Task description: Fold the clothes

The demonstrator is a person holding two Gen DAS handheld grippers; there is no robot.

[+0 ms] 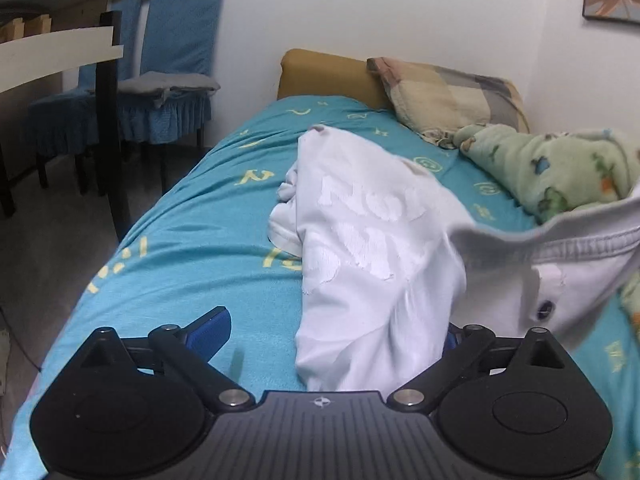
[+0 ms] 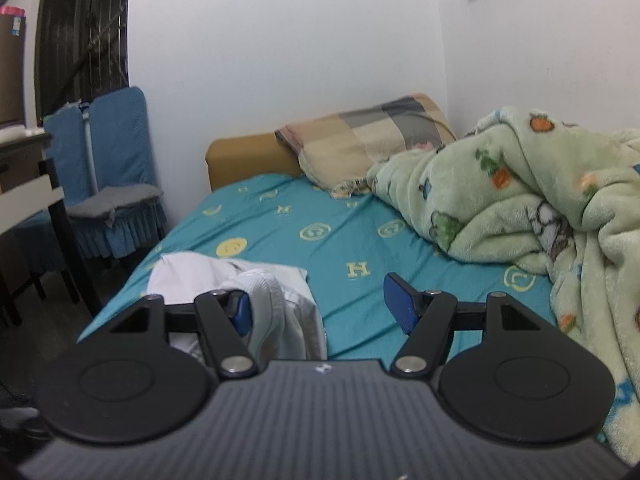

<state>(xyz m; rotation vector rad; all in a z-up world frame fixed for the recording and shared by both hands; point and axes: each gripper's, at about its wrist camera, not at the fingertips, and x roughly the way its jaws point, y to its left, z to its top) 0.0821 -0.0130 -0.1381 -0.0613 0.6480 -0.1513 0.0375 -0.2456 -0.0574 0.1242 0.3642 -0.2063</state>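
A white shirt [image 1: 360, 248] with white lettering lies on the teal bed sheet [image 1: 192, 216]. Its collar end with a dark button is lifted at the right. In the left wrist view my left gripper [image 1: 332, 332] is open; the shirt drapes between its blue fingers [image 1: 210, 334] and hides the right one. In the right wrist view my right gripper [image 2: 320, 308] is open. The shirt's collar part [image 2: 276, 300] bunches against its left finger [image 2: 242, 312], with bare sheet before the right finger.
A green fleece blanket [image 2: 540, 208] is heaped on the bed's right side. A patchwork pillow [image 2: 368, 136] leans on the tan headboard [image 2: 244, 156]. Blue-covered chairs [image 1: 172, 60] and a table [image 1: 60, 52] stand left of the bed.
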